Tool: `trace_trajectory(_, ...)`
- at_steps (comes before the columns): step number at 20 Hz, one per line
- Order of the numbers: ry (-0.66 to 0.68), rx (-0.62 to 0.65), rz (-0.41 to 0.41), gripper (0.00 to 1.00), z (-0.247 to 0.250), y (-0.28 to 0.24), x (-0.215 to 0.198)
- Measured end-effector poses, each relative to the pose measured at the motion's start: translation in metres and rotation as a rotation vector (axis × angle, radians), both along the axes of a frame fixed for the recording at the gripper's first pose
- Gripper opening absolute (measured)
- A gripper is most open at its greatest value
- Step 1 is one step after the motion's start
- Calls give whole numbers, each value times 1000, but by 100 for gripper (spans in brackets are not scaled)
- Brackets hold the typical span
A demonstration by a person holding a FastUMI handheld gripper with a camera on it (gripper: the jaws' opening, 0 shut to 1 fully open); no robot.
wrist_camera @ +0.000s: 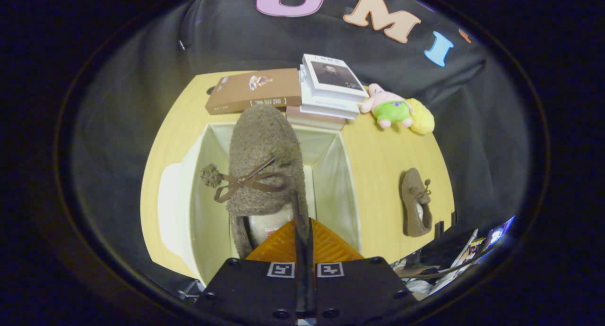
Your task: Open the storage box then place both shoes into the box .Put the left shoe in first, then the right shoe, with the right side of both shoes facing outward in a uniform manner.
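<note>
The gripper (303, 231) is clamped on the side rim of a fuzzy brown slipper-like shoe (264, 165), toe pointing away over the open white fabric storage box (182, 208). A matching second shoe (416, 203) lies on the yellow wooden table (383, 156), beside stacked books (326, 90) and a pink plush toy (390, 109).

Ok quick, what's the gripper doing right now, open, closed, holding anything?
Gripper: closed, pinching the brown fuzzy shoe by its collar, over the open storage box.

Downward over the storage box (331, 175) (close, fisheye)
</note>
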State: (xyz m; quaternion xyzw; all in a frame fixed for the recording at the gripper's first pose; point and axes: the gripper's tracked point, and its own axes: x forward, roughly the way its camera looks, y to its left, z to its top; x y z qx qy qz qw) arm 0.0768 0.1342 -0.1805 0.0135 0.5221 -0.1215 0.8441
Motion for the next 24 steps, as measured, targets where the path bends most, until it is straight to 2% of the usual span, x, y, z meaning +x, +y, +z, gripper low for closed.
trace_trajectory(5,28,55,-20,3,-24,15,-9)
trace_trajectory(8,67,27,5,3,-35,19,-18)
trace_trajectory(11,74,59,22,3,-46,36,-13)
trace_trajectory(17,161,96,9,3,-77,57,-16)
trace_trajectory(21,198,122,-11,3,-94,61,-19)
trace_trajectory(24,213,121,3,4,-103,60,-22)
